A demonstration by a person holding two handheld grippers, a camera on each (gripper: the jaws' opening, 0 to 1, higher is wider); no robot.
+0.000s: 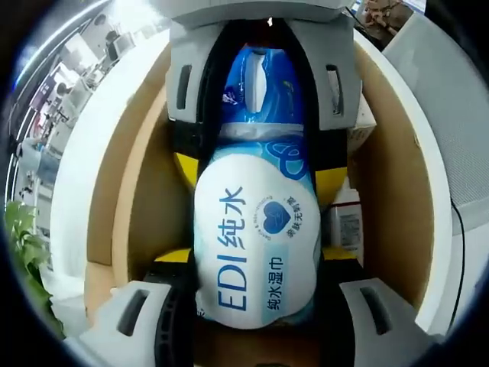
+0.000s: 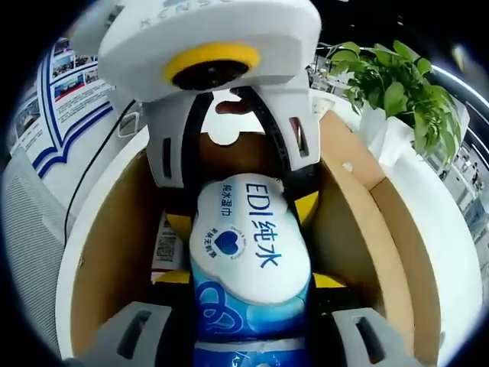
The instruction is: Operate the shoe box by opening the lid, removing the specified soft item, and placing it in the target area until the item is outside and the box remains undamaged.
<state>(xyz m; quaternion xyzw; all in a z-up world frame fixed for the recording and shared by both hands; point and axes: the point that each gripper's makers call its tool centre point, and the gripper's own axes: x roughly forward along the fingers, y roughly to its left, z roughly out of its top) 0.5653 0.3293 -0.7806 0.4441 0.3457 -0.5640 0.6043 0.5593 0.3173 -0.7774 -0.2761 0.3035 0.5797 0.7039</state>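
Note:
A soft white and blue pack of wet wipes point(image 1: 252, 222) hangs lengthwise over the open shoe box point(image 1: 393, 206), whose inside is brown card. My left gripper point(image 1: 258, 269) is shut on the white printed end, its black pads pressing both sides. Facing it from the top of the left gripper view, my right gripper point(image 1: 260, 164) is shut on the blue end. In the right gripper view the same pack point(image 2: 248, 248) lies between my right gripper point(image 2: 248, 281) below and my left gripper point(image 2: 243, 210) above. The box wall point(image 2: 107, 252) curves around both.
A small white bottle point(image 1: 348, 222) and a small carton point(image 1: 364, 122) stand inside the box beside the pack. A labelled item point(image 2: 164, 246) lies on the box floor. The box sits on a white table point(image 2: 451, 252), with a potted plant point(image 2: 390, 84) close by.

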